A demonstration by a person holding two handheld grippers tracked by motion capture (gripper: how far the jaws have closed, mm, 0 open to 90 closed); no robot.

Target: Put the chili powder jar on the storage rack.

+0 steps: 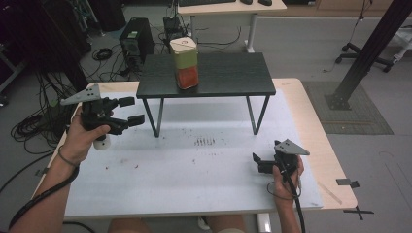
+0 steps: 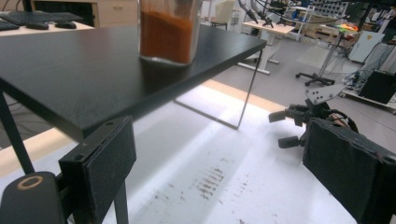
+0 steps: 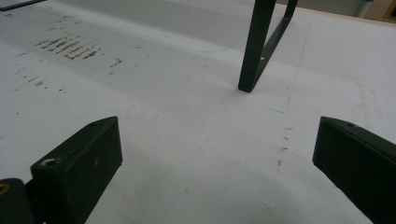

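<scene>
A tall jar [image 1: 185, 63] with a cream lid and orange contents stands upright on a small black table [image 1: 228, 75], near the top's left half. My left gripper [image 1: 132, 110] hovers left of that table, just off its front left leg, jaws open with nothing between them. In the left gripper view the black tabletop [image 2: 84, 70] and the jar [image 2: 169, 32] lie ahead of the open jaws [image 2: 219, 182]. My right gripper [image 1: 258, 163] rests low over the white mat [image 1: 194, 160] at the front right, open and empty [image 3: 210, 172].
Brown smudges [image 1: 205, 141] mark the mat's middle. The black table's right front leg [image 3: 254, 51] stands ahead of my right gripper. A small white object [image 1: 101, 142] sits under my left hand. Cables and a computer tower [image 1: 136, 39] lie on the floor beyond.
</scene>
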